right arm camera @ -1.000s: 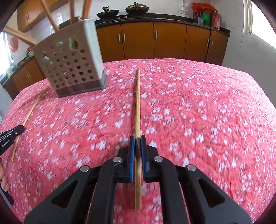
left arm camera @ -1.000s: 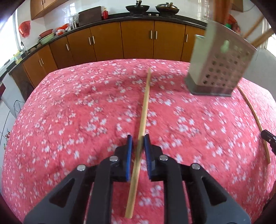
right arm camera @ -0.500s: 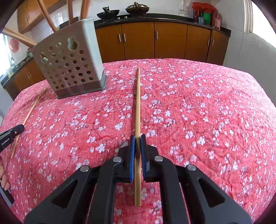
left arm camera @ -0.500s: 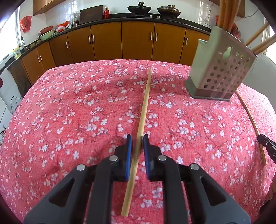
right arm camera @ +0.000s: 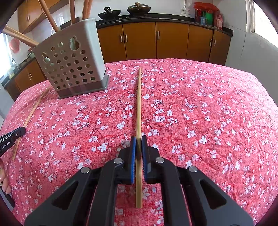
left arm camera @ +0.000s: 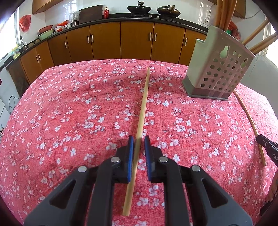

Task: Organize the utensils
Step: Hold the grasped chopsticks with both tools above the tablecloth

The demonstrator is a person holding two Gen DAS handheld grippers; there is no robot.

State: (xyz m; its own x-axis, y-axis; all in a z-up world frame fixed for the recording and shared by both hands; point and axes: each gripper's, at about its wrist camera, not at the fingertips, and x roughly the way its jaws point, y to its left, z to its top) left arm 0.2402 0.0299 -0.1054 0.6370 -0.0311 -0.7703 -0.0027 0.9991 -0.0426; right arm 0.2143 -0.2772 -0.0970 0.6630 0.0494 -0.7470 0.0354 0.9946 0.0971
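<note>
My left gripper (left arm camera: 139, 139) is shut on a pale wooden chopstick (left arm camera: 143, 104) that slants between its blue pads, tight against the left one, low over the red flowered cloth. My right gripper (right arm camera: 138, 139) is shut on a second chopstick (right arm camera: 139, 104), which runs straight ahead. A grey perforated holder (left arm camera: 219, 73) (right arm camera: 73, 64) stands on the table with several chopsticks (left arm camera: 224, 13) (right arm camera: 50, 19) upright in it, right of my left gripper and left of my right one. Each wrist view shows the other gripper's chopstick (left arm camera: 250, 121) (right arm camera: 31, 113) at its edge.
The table's red cloth (left arm camera: 69, 104) drops away at the far edge toward brown kitchen cabinets (left arm camera: 135, 41) and a counter with woks. A person's hand (right arm camera: 4, 182) shows at the left edge of the right wrist view.
The left jaws have drawn slightly closer around their chopstick. The holder, blurred a second ago, now looks sharp and still. The right gripper's hold is unchanged.
</note>
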